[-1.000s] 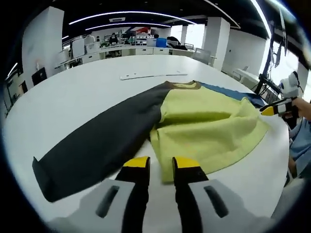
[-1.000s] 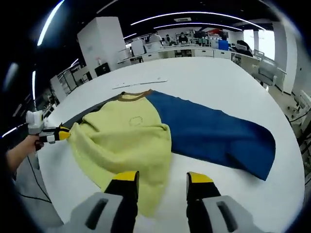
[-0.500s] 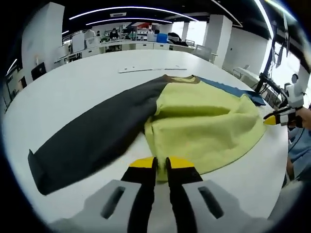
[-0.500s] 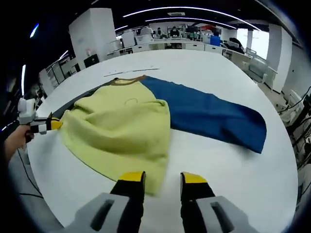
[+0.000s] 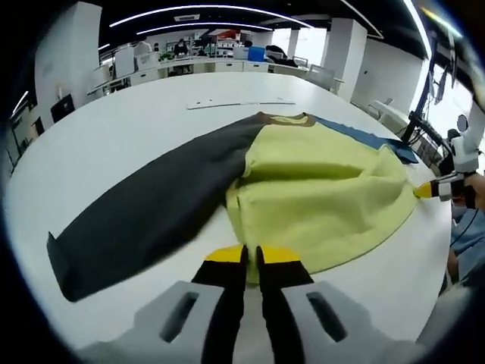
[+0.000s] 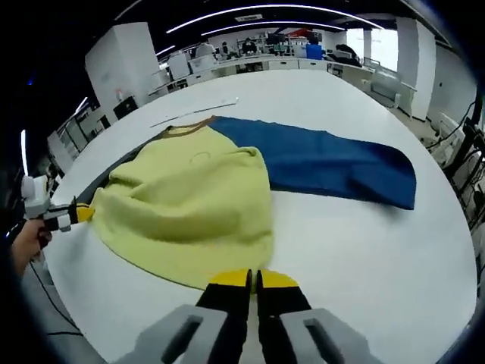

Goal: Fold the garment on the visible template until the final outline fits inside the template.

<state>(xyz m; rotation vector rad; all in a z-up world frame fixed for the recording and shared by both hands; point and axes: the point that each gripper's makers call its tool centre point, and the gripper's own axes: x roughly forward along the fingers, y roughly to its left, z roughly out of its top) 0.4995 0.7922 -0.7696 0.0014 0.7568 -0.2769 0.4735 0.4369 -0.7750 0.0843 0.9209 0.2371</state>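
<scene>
the garment point(image 5: 303, 189) lies spread on the white table point(image 5: 114, 144), its yellow body bunched at centre. the left gripper point(image 5: 251, 256) and right gripper point(image 6: 254, 279) each sit pinched on its hem at 6 o'clock.

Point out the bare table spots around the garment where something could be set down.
Bare table lies between the blue sleeve and the right gripper, and beyond the collar past the white strip. The yellow hem is crowded by the left gripper.
</scene>
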